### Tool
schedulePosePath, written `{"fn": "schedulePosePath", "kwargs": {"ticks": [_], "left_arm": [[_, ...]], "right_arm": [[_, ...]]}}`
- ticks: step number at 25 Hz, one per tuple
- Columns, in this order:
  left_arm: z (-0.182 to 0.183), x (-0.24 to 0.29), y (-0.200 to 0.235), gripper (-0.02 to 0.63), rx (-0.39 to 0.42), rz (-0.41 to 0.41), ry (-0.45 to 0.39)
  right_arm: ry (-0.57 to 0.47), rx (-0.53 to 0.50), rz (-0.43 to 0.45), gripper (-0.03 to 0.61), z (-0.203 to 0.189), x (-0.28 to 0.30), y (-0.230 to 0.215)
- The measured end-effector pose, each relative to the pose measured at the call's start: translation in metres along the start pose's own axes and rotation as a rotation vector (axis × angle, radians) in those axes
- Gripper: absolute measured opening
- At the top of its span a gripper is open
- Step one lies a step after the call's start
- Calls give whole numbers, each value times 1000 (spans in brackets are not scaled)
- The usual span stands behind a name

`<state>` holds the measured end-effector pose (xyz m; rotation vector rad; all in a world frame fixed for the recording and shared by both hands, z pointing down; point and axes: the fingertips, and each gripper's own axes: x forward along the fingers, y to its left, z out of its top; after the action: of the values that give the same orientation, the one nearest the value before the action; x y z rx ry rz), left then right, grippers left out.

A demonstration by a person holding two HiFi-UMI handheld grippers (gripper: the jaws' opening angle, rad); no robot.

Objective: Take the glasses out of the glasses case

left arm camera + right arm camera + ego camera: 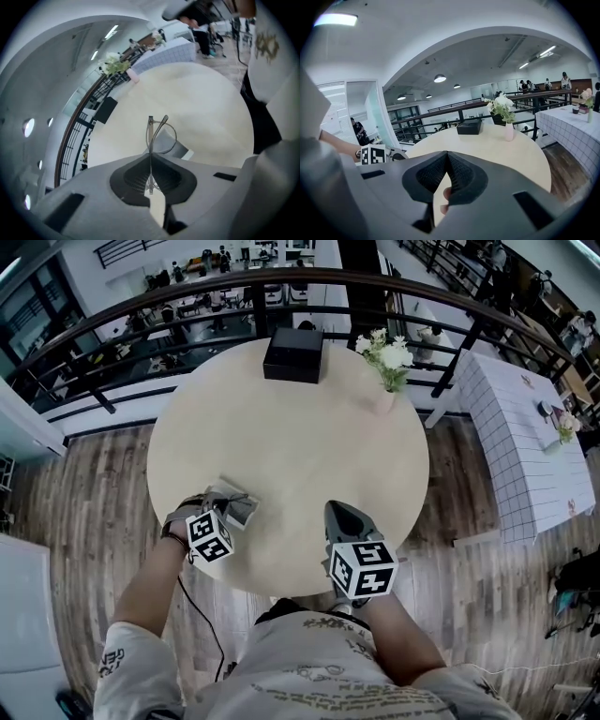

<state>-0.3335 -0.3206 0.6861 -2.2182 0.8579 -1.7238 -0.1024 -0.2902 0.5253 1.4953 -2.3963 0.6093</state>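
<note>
Thin wire-framed glasses (157,133) stand up between the jaws of my left gripper (151,159), which is shut on them just above the near left part of the round table (281,446). In the head view that gripper (236,509) sits at the table's near edge, and the glasses are hard to make out there. A black rectangular case (293,354) lies closed at the far side of the table, far from both grippers. My right gripper (339,517) hovers over the near edge, its jaws (447,159) shut with nothing between them.
A small pink vase of white flowers (389,367) stands at the far right of the table, next to the case (469,126). A dark railing (441,296) curves behind the table. A table with a checked cloth (520,437) stands to the right.
</note>
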Motion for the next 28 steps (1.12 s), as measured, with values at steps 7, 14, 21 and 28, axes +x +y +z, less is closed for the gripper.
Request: {"fn": "schedulePosePath", "kwargs": {"ticks": [7,14,21,28], "left_arm": [[66,-54,2,18,-300,-23,-225],[156,-85,4,18,-492,1,-433],[228,-115,30,18,-738,144,-513],[282,-169,35,18,-840,190,-600]], "right_arm": [[-30,-13,40,9,14,-11,7],[-97,-20,21,9,35,-31,-7],[-169,-10,-45,9,49,-60,-33],[-267,14,-121,9,62,-99,-60]]}}
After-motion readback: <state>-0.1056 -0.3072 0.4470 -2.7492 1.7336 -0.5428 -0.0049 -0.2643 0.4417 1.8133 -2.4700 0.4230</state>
